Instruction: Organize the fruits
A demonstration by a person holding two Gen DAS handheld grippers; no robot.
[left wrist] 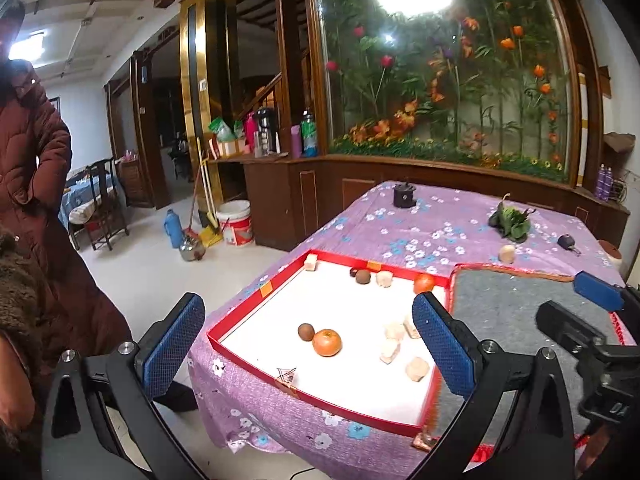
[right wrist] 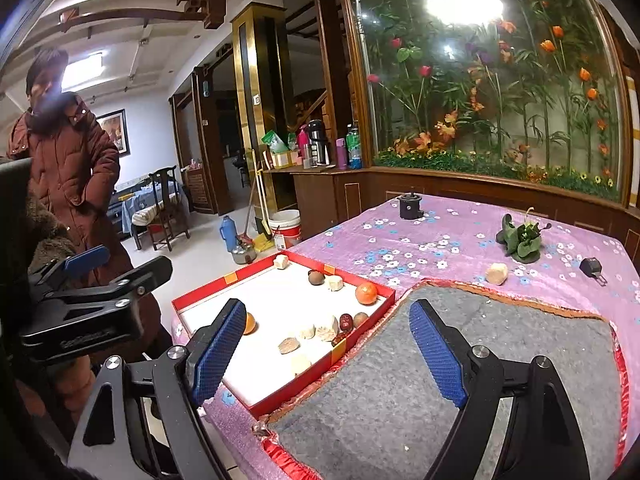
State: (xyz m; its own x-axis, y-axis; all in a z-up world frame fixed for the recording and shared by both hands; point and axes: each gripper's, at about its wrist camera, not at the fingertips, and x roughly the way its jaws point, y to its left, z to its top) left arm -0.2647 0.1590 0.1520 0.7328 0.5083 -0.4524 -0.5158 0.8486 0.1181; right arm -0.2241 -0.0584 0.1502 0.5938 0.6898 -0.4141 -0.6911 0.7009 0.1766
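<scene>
A red-rimmed box [left wrist: 240, 312] with a white floor lies on the purple flowered cloth. In it are an orange [left wrist: 327, 342] beside a small brown fruit [left wrist: 306, 332], a second orange [left wrist: 423, 283] at the far corner, another brown fruit [left wrist: 362, 276] and several pale chunks [left wrist: 394, 330]. My left gripper [left wrist: 308, 304] hovers open in front of the box, holding nothing. My right gripper [right wrist: 327, 306] is open and empty over the box's right edge and the grey mat [right wrist: 440, 380]. Red dates [right wrist: 345, 322] lie near that edge. One orange [right wrist: 249, 323] is half hidden behind a finger.
A loose pale chunk [right wrist: 497, 273], a green leafy bunch [right wrist: 520, 240], a black mount [right wrist: 410, 204] and a small black object [right wrist: 591, 267] lie on the cloth farther back. A person in a brown coat [right wrist: 68, 160] stands at the left. A bucket [left wrist: 236, 222] and kettle stand on the floor.
</scene>
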